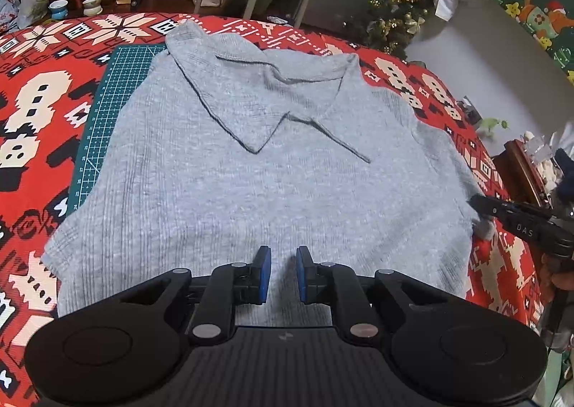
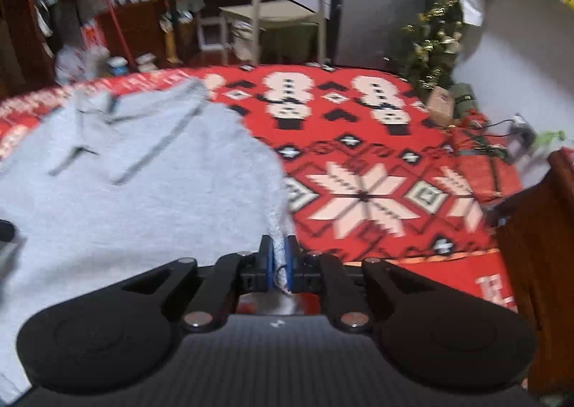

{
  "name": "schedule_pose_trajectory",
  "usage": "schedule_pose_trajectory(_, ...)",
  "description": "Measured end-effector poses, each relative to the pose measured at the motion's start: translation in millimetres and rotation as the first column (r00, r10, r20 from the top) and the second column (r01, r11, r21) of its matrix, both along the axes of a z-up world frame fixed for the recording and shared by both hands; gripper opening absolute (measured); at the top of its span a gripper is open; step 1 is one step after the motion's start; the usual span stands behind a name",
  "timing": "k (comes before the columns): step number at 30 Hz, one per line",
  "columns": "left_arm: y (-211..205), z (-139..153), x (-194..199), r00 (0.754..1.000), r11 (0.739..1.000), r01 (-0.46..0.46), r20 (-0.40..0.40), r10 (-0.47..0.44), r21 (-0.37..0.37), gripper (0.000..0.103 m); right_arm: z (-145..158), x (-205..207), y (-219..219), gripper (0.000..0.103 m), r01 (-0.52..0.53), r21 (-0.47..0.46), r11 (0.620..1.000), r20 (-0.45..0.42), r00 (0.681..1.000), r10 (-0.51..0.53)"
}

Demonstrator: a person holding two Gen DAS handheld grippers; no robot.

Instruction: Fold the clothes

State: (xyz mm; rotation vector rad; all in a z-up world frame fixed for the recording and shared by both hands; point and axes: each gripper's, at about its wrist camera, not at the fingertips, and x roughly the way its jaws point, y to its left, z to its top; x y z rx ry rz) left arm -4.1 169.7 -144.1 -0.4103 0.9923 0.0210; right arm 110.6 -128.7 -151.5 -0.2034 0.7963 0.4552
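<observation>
Narrowly parted, the blue-padded jaws of the left gripper (image 1: 283, 263) hover over the lower middle of a grey ribbed knit shirt (image 1: 251, 173) with nothing between them. Pinched nearly together, the right gripper (image 2: 279, 263) clamps the shirt's right edge, a thin fold of fabric caught between its blue pads; the left wrist view shows its black fingers at that same edge. The shirt lies spread flat, its pointed collar (image 1: 258, 98) toward the far side, on a red tablecloth (image 2: 358, 191) woven with cream snowflakes and blocky figures. A green gridded cutting mat (image 1: 118, 102) peeks out under the shirt's left shoulder. Beyond the table stands a pale chair (image 2: 280, 8); the right wrist view is blurred.
</observation>
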Motion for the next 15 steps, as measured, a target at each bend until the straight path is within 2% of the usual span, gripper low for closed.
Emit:
schedule_pose_trajectory(1,0,-1,-1,1.0,1.0,-0.001,-0.002,0.001,0.002,0.013,1,-4,3,0.014,-0.014,0.007,1.0,0.015,1.0,0.013)
schedule_pose_trajectory(3,1,-1,-2,1.0,1.0,-0.003,-0.006,0.003,0.001,0.013,1,-11,11,0.015,-0.053,0.022,0.998,0.026,0.998,0.053)
schedule_pose_trajectory(8,2,1,-4,1.0,1.0,-0.007,0.0,0.007,0.005,0.013,-8,-23,35,0.017,-0.144,-0.011,0.989,-0.005,0.99,0.144)
schedule_pose_trajectory(10,4,2,-5,1.0,1.0,-0.011,0.002,0.011,0.003,0.013,-8,-24,35,0.018,-0.143,0.018,0.99,-0.02,0.989,0.144)
schedule_pose_trajectory(15,7,-1,-8,1.0,1.0,-0.022,-0.007,0.022,0.001,0.013,3,-22,12,0.018,-0.065,0.105,0.992,-0.029,0.997,0.069)
